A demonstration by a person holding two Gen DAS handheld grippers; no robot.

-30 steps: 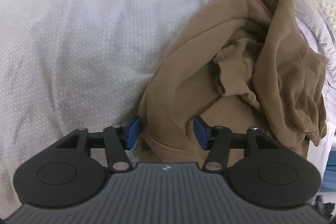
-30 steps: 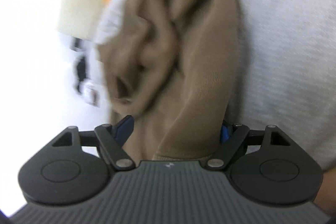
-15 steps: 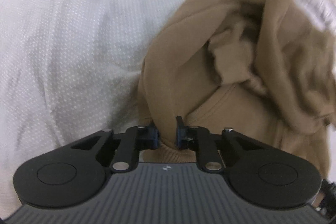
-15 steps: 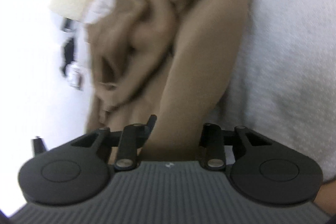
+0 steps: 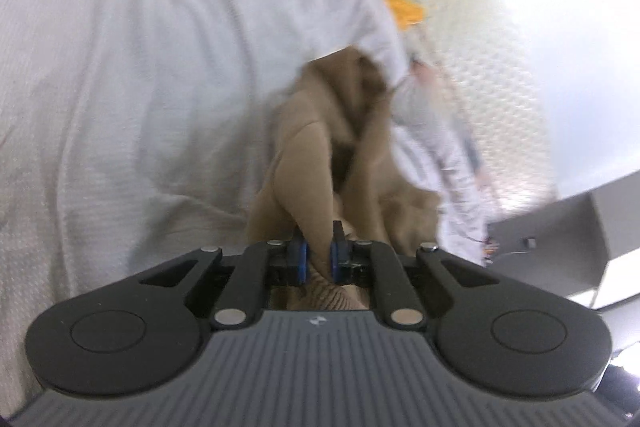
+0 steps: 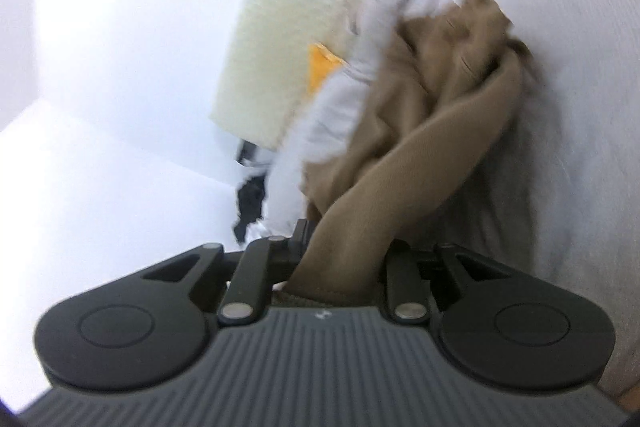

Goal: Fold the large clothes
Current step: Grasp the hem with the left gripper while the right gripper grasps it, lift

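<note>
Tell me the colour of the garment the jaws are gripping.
The sweatshirt is plain tan-brown with a ribbed hem. It shows best in the left wrist view.

My left gripper (image 5: 316, 259) has a ribbed dark grey body, black round-lobed linkage arms with silver pins, blue pads (image 5: 301, 261), and a small pale logo. My right gripper (image 6: 344, 259) matches it; its pads look dark, though blur hides them.

Bunched sweatshirt (image 5: 320, 163) on the bedsheet (image 5: 140, 67), near its far right edge, reaching back to both grippers. Behind that edge, a quilted mattress (image 5: 460, 27); wedged between mattress and sheet, a small tag (image 5: 400, 5).
</note>
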